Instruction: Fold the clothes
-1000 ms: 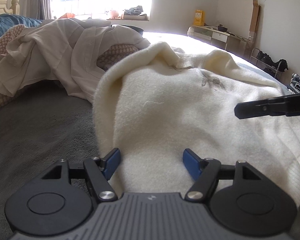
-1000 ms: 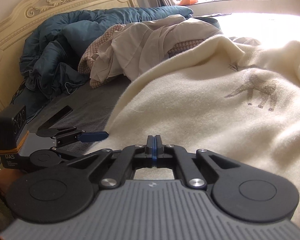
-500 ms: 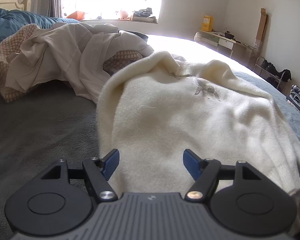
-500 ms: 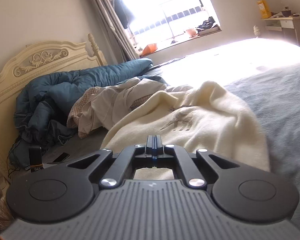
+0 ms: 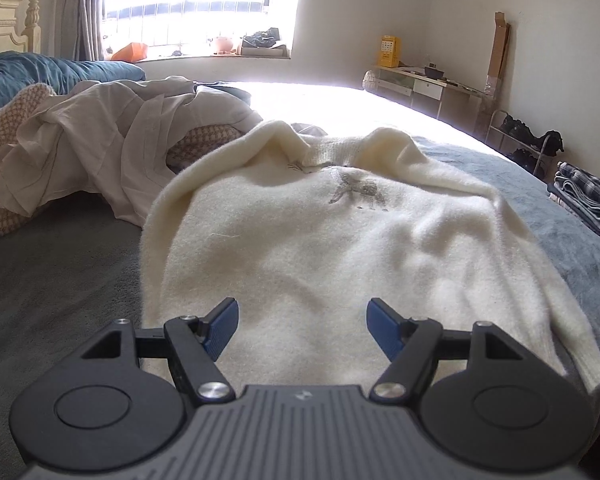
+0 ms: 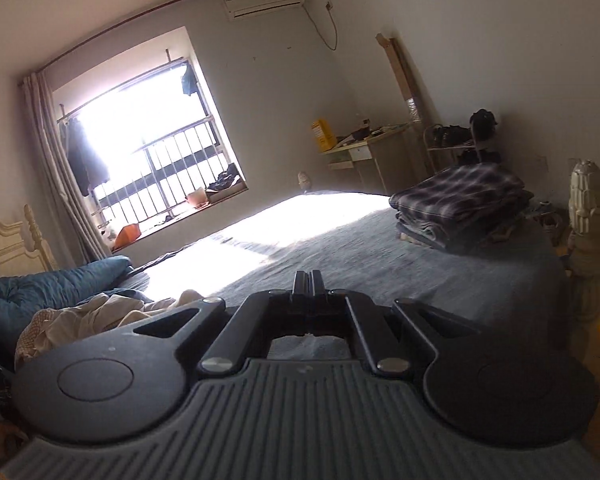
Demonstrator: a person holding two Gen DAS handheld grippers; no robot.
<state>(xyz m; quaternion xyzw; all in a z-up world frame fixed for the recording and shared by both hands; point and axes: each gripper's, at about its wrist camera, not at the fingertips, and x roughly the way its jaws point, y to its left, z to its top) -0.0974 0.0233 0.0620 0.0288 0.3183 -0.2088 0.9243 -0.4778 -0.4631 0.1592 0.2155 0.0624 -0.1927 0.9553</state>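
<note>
A cream sweater (image 5: 340, 240) with a small grey animal print lies spread on the grey bed (image 5: 40, 280), its hem toward me. My left gripper (image 5: 302, 326) is open and empty, low over the hem, its blue pads (image 5: 222, 326) apart on either side of the cloth. My right gripper (image 6: 309, 280) is shut on nothing and raised high, tilted, looking across the bed (image 6: 380, 264) toward the window. The sweater does not show in the right wrist view.
A heap of beige and checked clothes (image 5: 100, 148) lies left of the sweater, with a blue duvet (image 5: 28, 76) behind. A folded plaid stack (image 6: 460, 204) sits at the bed's far right corner. A desk (image 5: 424, 88) and shoe rack (image 5: 528, 140) stand by the wall.
My right gripper has lifted away from the sweater and swung up and right, still shut. My left gripper has pulled back slightly and stayed open.
</note>
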